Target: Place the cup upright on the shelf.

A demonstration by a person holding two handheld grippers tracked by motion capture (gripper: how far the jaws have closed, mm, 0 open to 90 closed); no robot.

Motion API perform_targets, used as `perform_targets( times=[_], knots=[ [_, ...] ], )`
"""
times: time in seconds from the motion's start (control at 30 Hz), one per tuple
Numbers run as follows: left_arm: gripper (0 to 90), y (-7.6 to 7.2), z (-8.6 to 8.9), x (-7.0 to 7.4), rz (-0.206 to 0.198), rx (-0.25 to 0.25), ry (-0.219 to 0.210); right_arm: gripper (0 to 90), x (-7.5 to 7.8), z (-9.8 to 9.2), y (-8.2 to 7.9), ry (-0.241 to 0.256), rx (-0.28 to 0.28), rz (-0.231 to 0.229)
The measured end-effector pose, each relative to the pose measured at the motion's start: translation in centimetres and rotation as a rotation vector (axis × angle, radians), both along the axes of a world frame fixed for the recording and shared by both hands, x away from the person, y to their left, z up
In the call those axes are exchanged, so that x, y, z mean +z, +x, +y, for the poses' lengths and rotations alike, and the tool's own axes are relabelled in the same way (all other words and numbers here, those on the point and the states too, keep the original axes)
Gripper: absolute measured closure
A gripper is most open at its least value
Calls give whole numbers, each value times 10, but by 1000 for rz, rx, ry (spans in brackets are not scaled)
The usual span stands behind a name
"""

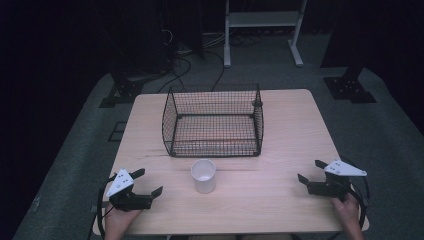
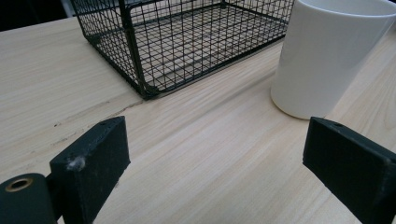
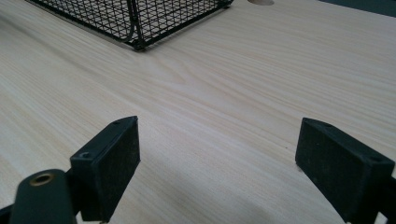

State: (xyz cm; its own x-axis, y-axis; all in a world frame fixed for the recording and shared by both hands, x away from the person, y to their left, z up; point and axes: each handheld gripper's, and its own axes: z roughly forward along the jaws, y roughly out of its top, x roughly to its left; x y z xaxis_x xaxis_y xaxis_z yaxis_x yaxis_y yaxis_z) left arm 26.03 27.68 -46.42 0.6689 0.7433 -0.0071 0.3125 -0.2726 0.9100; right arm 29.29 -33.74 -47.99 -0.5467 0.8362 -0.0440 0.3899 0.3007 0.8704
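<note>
While nothing has yet been picked up, the work looks to be at its very start, judging from how things lie. Largest is the pale wooden table (image 1: 280, 150), bare over most of its top. On its far half stands the black wire basket (image 1: 213, 120), square, open at the top and with nothing inside it. Just in front of the basket's near wall, close but not touching, the white cup (image 1: 203, 175) stands upright, its mouth open and its inside apparently bare. In the left gripper view the cup (image 2: 327, 56) rises ahead and to the right of the jaws, with the basket (image 2: 182, 42) behind it.

Smaller still are the two tools. The left gripper (image 1: 141, 186) rests near the table's front left corner, jaws spread wide with only wood between them, pointed toward the cup yet apart from it. The right gripper (image 1: 313, 172) sits near the front right edge, jaws likewise wide apart and holding nothing, well apart from the cup.

Everything remains: reaching the cup, closing on it, lifting it, and most likely setting it into the basket.
</note>
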Motion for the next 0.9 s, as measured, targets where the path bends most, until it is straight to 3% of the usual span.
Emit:
perform_targets(
  times=[0.9],
  knots=[
    [23, 0, -28, 10, -3, -99, 49, 131, 0, 1, 0, -13, 1, 4]
  ],
)
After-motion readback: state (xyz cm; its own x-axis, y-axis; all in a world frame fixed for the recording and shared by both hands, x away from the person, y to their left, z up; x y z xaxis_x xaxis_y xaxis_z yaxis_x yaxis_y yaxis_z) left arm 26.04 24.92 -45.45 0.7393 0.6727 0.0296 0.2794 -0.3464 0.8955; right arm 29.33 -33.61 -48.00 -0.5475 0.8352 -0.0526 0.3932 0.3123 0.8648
